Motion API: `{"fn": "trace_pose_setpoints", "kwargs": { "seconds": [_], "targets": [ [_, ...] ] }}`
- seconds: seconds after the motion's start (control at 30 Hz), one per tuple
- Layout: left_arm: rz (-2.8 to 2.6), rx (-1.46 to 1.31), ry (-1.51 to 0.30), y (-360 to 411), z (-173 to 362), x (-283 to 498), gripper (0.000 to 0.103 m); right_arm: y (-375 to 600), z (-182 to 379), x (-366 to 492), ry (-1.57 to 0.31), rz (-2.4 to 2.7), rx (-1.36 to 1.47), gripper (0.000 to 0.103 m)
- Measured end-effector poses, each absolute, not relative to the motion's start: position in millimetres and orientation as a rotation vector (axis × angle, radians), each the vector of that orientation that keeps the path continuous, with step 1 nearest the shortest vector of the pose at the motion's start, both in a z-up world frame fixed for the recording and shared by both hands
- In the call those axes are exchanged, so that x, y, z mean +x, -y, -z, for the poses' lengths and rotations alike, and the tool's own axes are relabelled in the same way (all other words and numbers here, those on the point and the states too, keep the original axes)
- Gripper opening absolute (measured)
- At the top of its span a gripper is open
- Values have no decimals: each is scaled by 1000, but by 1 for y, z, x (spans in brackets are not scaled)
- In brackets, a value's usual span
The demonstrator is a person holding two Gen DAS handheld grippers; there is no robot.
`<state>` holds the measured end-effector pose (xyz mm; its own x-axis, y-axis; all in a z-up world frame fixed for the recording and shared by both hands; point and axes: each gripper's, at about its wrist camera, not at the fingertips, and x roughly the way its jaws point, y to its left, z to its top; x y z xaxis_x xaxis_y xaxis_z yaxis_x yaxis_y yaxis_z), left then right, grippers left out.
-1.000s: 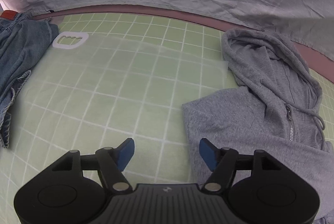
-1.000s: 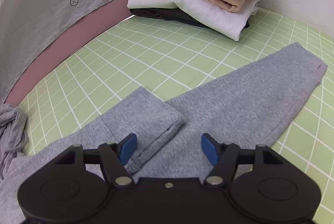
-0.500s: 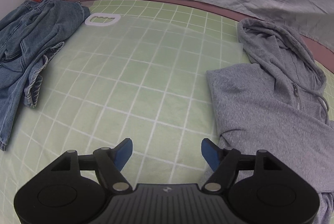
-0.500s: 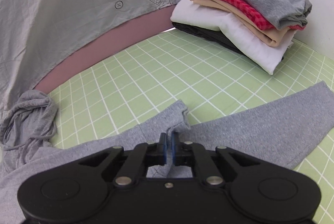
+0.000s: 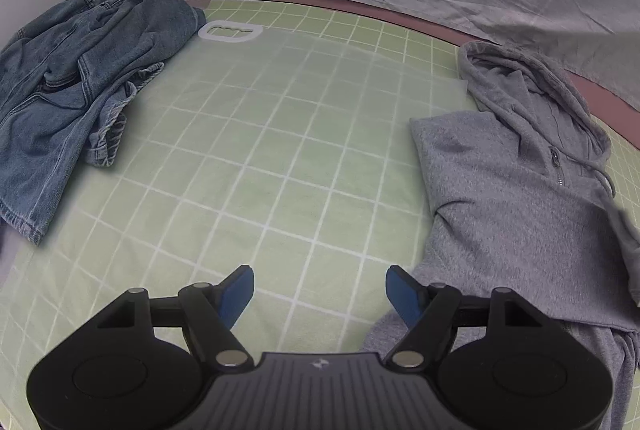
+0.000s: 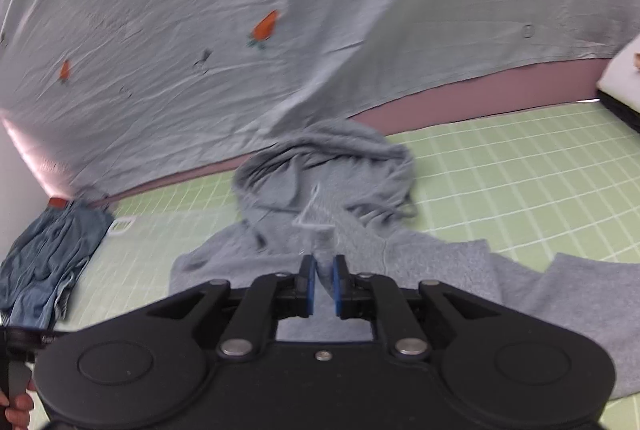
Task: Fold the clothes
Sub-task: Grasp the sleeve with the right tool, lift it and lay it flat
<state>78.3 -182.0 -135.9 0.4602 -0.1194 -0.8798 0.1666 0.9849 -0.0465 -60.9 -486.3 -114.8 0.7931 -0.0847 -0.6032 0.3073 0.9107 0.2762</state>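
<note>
Currently the grey zip hoodie lies flat on the green grid mat, right of the crumpled jeans. Left gripper hangs spread, empty; right gripper is opening, a fold of hoodie between its pads.

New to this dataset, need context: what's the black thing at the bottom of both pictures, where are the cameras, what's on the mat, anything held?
No robot: a person holds a two-finger tool in each hand, with a fisheye camera on each looking forward along it. One picture per hand. The left gripper is open and empty over the green gridded mat. On the mat lie crumpled jeans and a grey hoodie. The right gripper is over the hoodie, jaws opening, a blurred strip of grey fabric between them.
</note>
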Motion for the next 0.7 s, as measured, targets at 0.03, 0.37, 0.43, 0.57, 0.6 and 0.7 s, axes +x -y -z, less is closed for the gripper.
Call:
{"fn": "trace_pose_setpoints", "kwargs": {
  "seconds": [0.03, 0.37, 0.43, 0.57, 0.6, 0.7],
  "targets": [
    [184, 44, -1074, 180, 133, 75, 74, 477, 115, -63, -631, 200, 357, 50],
    [259, 57, -1061, 200, 129, 37, 77, 472, 124, -125, -698, 389, 351, 77],
    [267, 53, -1061, 210, 129, 33, 77, 485, 128, -140, -708, 453, 365, 77],
    [286, 42, -1041, 234, 128, 26, 77, 511, 132, -169, -705, 556, 374, 79],
    [295, 44, -1039, 241, 129, 24, 77, 518, 134, -174, -708, 573, 382, 79],
    [303, 51, -1040, 266, 132, 24, 77, 539, 142, -184, -717, 597, 420, 79]
  ]
}}
